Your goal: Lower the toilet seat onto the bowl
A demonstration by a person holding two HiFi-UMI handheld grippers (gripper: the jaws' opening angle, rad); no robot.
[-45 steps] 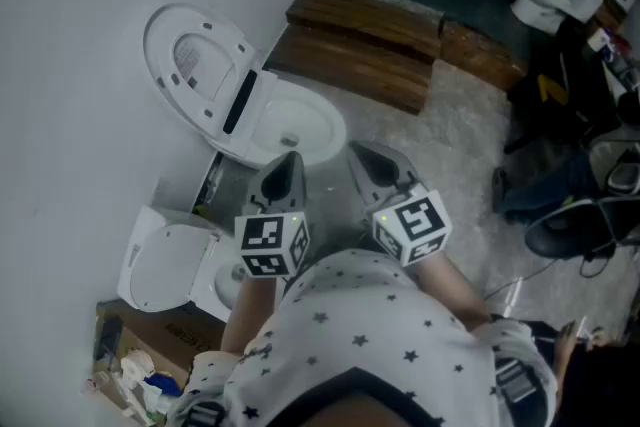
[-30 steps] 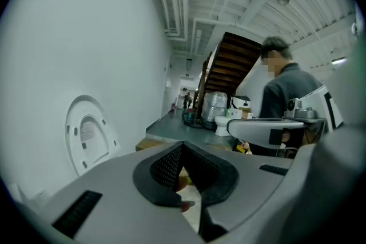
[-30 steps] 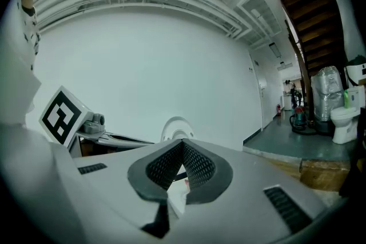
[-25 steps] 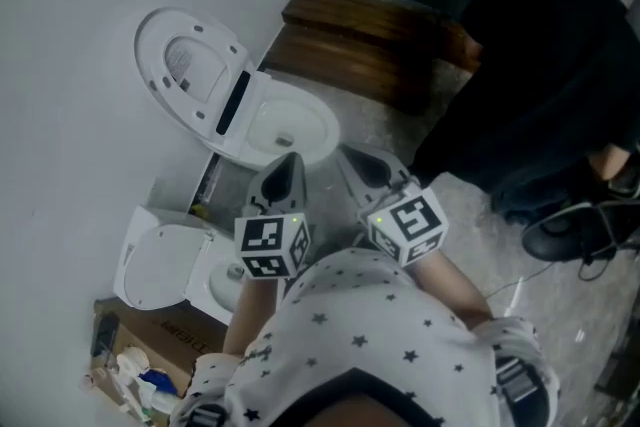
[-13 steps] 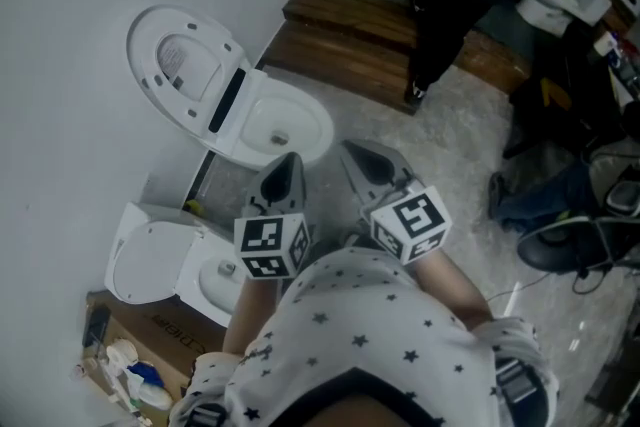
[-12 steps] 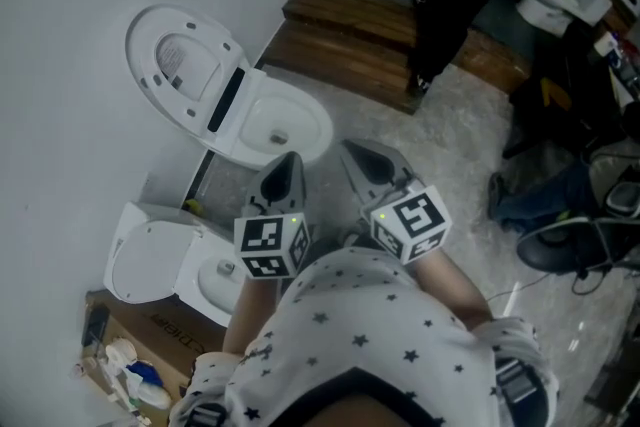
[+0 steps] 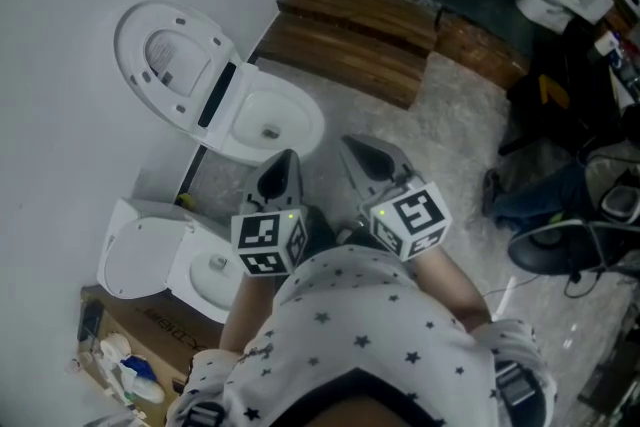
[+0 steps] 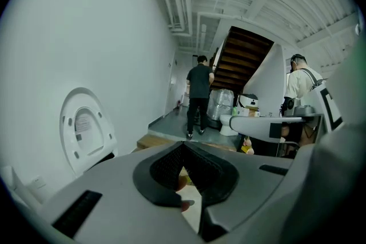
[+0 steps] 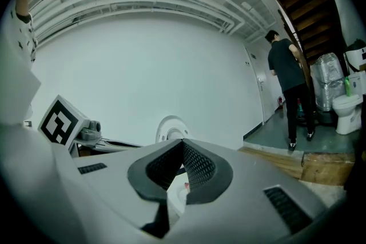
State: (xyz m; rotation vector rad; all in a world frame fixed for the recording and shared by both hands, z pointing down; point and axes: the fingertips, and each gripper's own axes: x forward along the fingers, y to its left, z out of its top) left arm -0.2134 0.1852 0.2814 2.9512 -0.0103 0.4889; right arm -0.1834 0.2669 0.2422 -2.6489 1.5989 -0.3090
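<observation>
The toilet seat (image 7: pixel 160 65) is seen raised upright against the white wall (image 7: pixel 60 35), with its underside turned toward the open bowl (image 7: pixel 270 120). The seat has not been lowered onto the bowl. It is placed ahead of the left hand-held gripper (image 7: pixel 287 160) and off to that gripper's left, well apart from it. The bowl lies near, just ahead of the gripper's tips, and no contact with it is seen.

The jaws of the left hand-held gripper are pressed together at their tips, and nothing is held between them. The right hand-held gripper (image 7: pixel 355 150) is carried just beside the left one. Its jaws are likewise closed on each other and empty. In the right gripper view the raised seat is framed just above the closed tips, and the marker cube (image 9: pixel 59 121) of the left hand-held gripper is shown to the left.

A second toilet (image 7: pixel 135 260), its lid also raised, is found to the left of the left hand-held gripper and nearer the person. A cardboard box (image 7: pixel 150 320) is set beside it. Wooden steps (image 7: pixel 350 35) are laid across the grey floor (image 7: pixel 440 135) ahead of the right hand-held gripper. Far ahead of the left hand-held gripper, a person in dark clothes (image 8: pixel 199 94) is seen standing by a staircase (image 8: pixel 243 57).
</observation>
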